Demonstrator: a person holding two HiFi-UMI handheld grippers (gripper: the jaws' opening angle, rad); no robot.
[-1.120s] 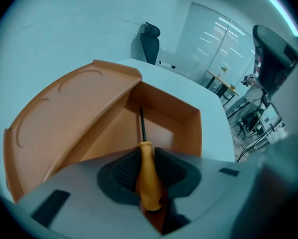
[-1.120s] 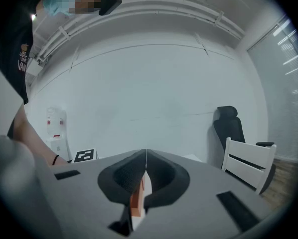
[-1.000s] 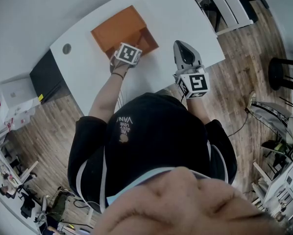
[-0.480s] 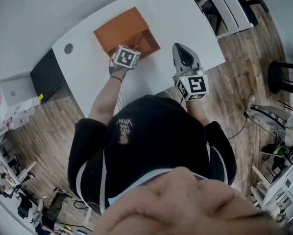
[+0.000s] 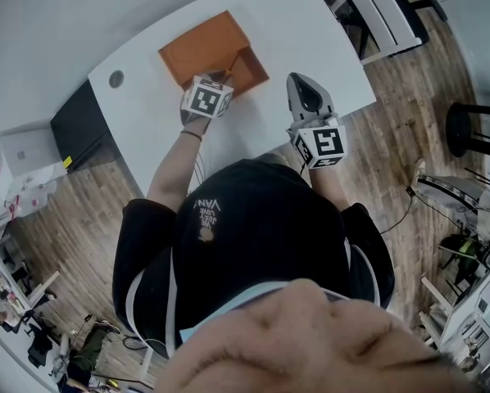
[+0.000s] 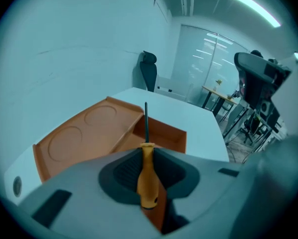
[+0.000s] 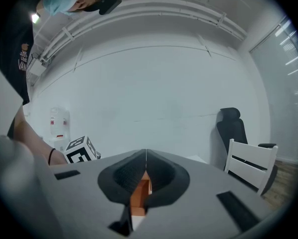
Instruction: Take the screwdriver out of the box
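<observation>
In the left gripper view the screwdriver has an orange handle and a thin black shaft that points up past the jaw tips. My left gripper grips that handle, its jaws still closing on it, above the open orange box. From the head view the left gripper hovers over the near edge of the box. My right gripper hangs to the right over the white table, shut with nothing in it. A sliver of the box shows below its jaws.
The white table has a round cable hole at the left. A white chair stands past the far right corner and a black cabinet sits under the left end. The left gripper's marker cube appears in the right gripper view.
My left gripper has risen from the box with the screwdriver in it, and its marker cube looks larger in the head view. The right gripper has stayed put.
</observation>
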